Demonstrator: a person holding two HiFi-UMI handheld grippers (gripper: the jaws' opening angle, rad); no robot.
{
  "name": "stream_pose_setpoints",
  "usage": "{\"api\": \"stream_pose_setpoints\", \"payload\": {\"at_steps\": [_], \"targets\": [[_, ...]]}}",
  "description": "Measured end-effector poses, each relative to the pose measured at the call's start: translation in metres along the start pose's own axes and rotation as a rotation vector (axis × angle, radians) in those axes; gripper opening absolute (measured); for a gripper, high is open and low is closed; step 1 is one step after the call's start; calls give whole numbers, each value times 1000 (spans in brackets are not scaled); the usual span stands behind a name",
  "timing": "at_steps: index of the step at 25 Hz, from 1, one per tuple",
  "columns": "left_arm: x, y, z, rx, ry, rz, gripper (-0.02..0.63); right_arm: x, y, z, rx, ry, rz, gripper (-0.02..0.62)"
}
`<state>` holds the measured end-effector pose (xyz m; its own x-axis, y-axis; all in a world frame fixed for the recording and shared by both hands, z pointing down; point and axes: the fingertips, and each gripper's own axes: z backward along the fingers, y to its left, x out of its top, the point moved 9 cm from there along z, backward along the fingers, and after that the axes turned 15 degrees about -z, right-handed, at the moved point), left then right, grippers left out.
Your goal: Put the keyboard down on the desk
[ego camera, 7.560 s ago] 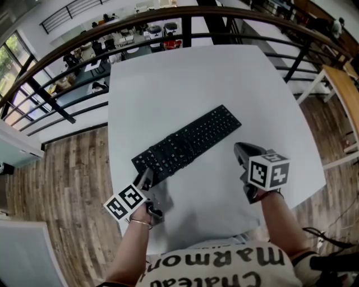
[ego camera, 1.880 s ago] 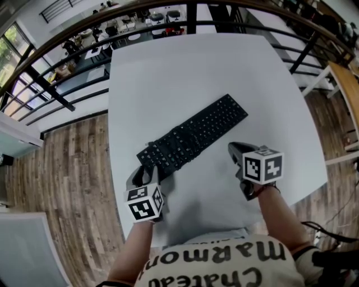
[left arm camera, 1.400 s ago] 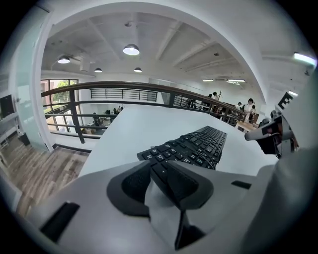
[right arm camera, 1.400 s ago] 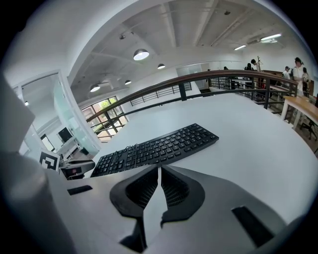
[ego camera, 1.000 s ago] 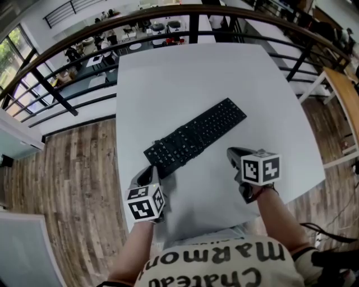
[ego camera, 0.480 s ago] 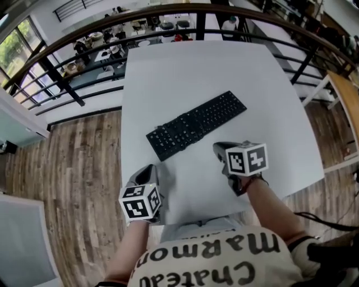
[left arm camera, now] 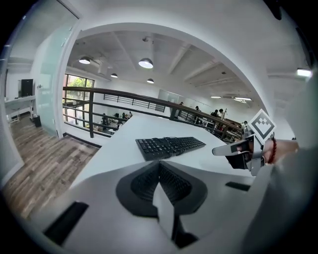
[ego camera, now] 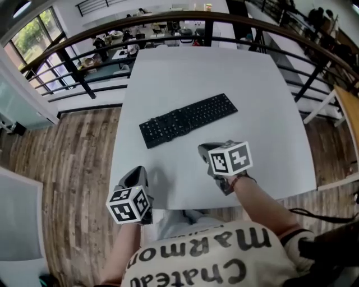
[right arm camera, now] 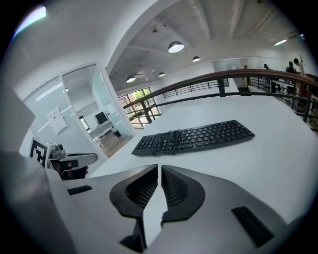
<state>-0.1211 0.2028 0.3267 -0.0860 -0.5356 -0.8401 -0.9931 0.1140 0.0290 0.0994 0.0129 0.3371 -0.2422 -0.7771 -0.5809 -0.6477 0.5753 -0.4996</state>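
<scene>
Keyboard = matt black plastic. Desk top smooth, matt, off-white. Floor = grainy wood planks. Railing looks like dark metal w/ a slight sheen.

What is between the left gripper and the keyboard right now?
Nothing: only bare white desk lies between the left gripper and the keyboard. The head view shows that gap from above, and the left gripper view confirms it.

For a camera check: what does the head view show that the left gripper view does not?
Head view only: the person's pale printed shirt and the left gripper's marker cube. Left gripper view only: the ribbed black pads of its shut, empty jaws. Both: the black rectangular keyboard on the white desk, and the right gripper.
</scene>
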Motion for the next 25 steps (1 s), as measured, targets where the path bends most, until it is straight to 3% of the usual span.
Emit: {"api": "stream_pose_setpoints", "payload": {"at_steps": [8, 14, 25], "targets": [[-17, -80, 7, -1, 44, 20, 3, -34, -41, 29, 44, 103, 36, 43], [-33, -102, 20, 15, 40, 94, 3, -40, -53, 48, 43, 101, 75, 41], [-36, -117, 36, 54, 27, 88, 3, -41, -58, 54, 62, 103, 101, 41]]}}
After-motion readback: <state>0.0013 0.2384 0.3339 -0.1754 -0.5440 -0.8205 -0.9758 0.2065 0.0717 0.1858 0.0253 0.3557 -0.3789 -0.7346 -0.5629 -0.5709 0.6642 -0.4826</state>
